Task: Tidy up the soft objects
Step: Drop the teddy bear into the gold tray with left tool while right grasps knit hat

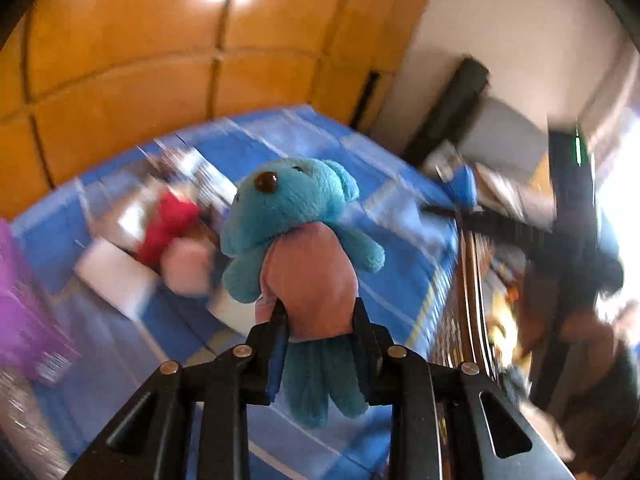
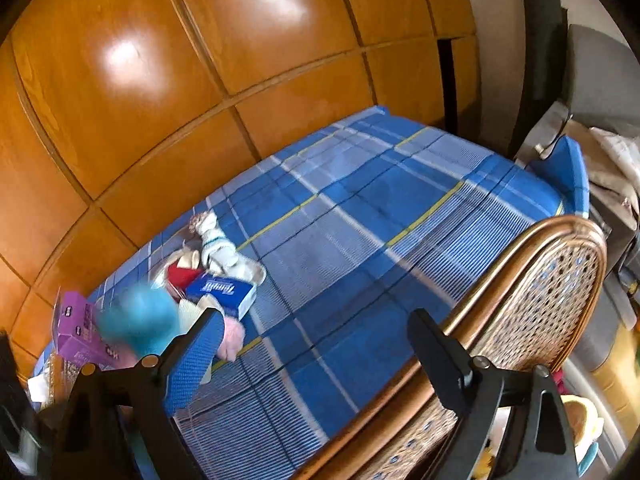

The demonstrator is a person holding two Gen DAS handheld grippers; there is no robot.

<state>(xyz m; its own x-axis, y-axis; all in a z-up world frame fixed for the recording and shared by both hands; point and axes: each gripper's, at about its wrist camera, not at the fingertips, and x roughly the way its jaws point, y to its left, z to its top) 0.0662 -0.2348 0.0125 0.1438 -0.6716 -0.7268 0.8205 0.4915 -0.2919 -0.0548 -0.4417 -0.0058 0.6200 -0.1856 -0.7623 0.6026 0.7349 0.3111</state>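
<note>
dangling head-up w/ its long axis in line w/ the left fingers [image 1: 320,320] pinching its pink belly, the blue teddy [image 1: 298,216] hangs above the bed [image 2: 360,208], right fingers [image 2: 316,336] spread & empty nearby.

A home bedroom is showing here: a bed [image 2: 400,208] is lying under a blue plaid sheet, glossy wooden wardrobe doors [image 2: 200,80] are standing along its far edge, and a cane-backed rattan chair [image 2: 540,300] is sitting at its near corner.
</note>
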